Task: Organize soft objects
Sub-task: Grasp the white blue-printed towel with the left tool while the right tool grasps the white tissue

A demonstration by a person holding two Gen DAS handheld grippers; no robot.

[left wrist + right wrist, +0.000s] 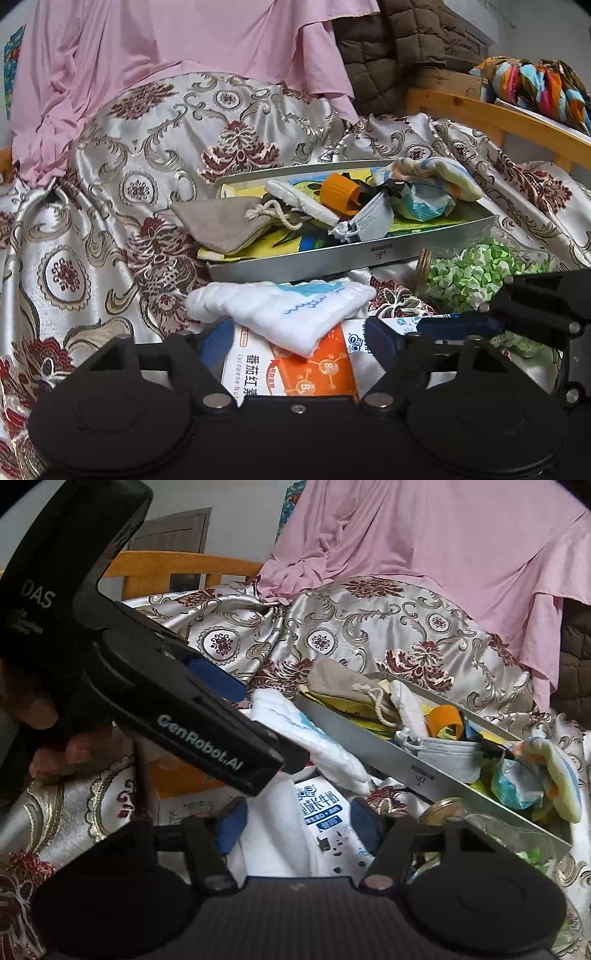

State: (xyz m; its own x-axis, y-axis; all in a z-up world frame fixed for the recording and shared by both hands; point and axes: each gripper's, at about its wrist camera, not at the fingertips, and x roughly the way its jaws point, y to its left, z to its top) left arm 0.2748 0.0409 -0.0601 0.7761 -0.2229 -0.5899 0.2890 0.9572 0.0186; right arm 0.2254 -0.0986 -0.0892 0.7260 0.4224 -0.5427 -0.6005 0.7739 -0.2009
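Note:
A metal tray (332,254) lies on the patterned bedspread and holds a grey drawstring pouch (221,221), a white pad (299,201), an orange cap (338,194), a grey face mask (365,221) and a bundled striped cloth (428,184). A folded white cloth (291,310) lies in front of the tray on an orange-and-white box (295,369). My left gripper (299,347) is open around that box, under the cloth's edge. My right gripper (295,823) is open over a white-and-blue carton (325,812). The white cloth (306,738) and the tray (388,760) show in the right wrist view too.
A clear bag of green pieces (476,273) lies right of the box. A pink sheet (166,44) and a brown quilted jacket (399,44) hang behind. A wooden bed rail (491,114) carries a colourful cloth (539,85). The left gripper's body (147,686) crosses the right wrist view.

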